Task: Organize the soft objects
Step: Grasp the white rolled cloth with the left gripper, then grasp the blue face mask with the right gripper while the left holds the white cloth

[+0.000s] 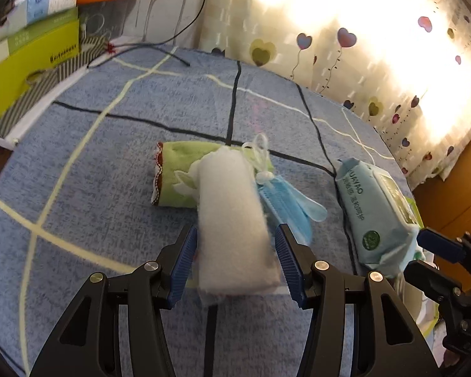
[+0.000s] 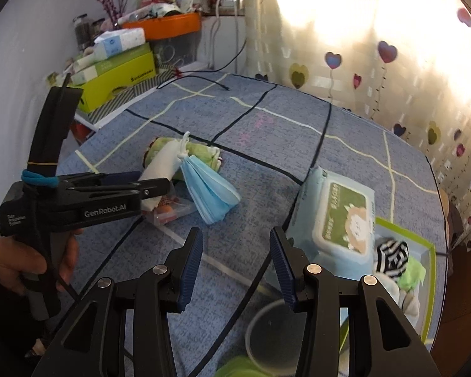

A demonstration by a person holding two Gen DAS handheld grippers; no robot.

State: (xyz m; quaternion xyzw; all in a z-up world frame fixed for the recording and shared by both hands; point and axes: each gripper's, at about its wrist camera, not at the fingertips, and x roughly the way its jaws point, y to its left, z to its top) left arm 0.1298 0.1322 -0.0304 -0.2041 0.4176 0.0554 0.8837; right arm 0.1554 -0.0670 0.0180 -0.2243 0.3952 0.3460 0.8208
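Left hand-held gripper (image 1: 235, 262) clamped on a rolled white cloth (image 1: 232, 220) above mid-counter (image 1: 110, 144); right hand-held gripper (image 2: 235, 267) part-open, empty, near the wipes pack (image 2: 336, 216) by the right edge

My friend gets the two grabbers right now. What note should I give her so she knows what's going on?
Left gripper: shut on the white rolled cloth.
Right gripper: open, nothing between the fingers, above the blue bedspread.
On the bedspread: green cloth, blue face mask and wet wipes pack.
Done, it seems: a striped sock and other soft bits are in the green-rimmed tray.
Left: probably put the white cloth, green cloth and mask in their places.
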